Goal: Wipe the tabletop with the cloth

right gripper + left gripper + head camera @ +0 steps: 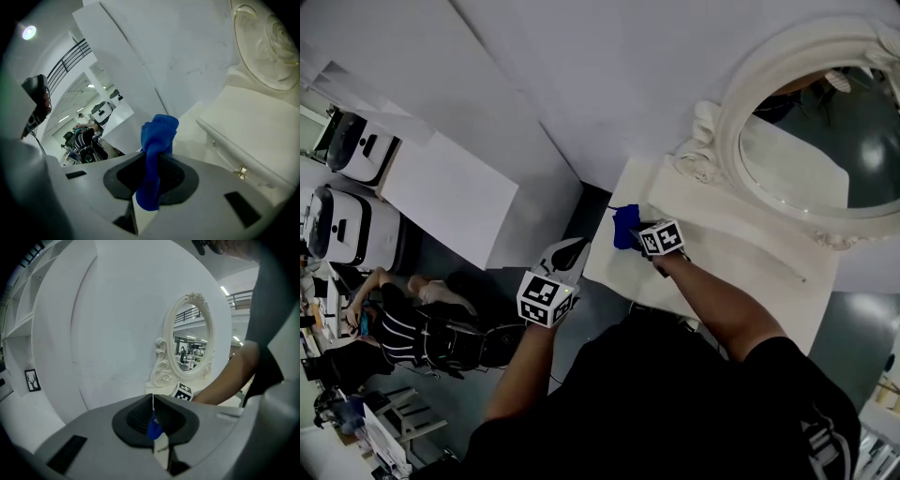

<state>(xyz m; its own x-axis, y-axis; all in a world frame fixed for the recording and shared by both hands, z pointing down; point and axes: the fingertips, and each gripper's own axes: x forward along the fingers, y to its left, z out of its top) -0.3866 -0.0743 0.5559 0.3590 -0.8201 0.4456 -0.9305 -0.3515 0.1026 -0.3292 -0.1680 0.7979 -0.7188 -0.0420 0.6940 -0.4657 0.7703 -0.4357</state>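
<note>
Two forearms (712,300) reach out from the person's dark shirt (675,403), each holding one gripper. Nearer and to the left, the left gripper (570,251) hangs over the dark floor (581,328) beside the table, its jaws pressed together. Just beyond it, the right gripper (642,232) has its jaws clamped on the single blue cloth (624,225), which stands out of them at the far left corner of the white tabletop (722,253). Whether the cloth touches the top cannot be told. One brass knob (241,172) shows below the table edge. Farther right, one oval mirror (825,141) in an ornate white frame stands against the white wall (609,75). Off to the left sit one seated person (398,323) and two white machines (352,225).
</note>
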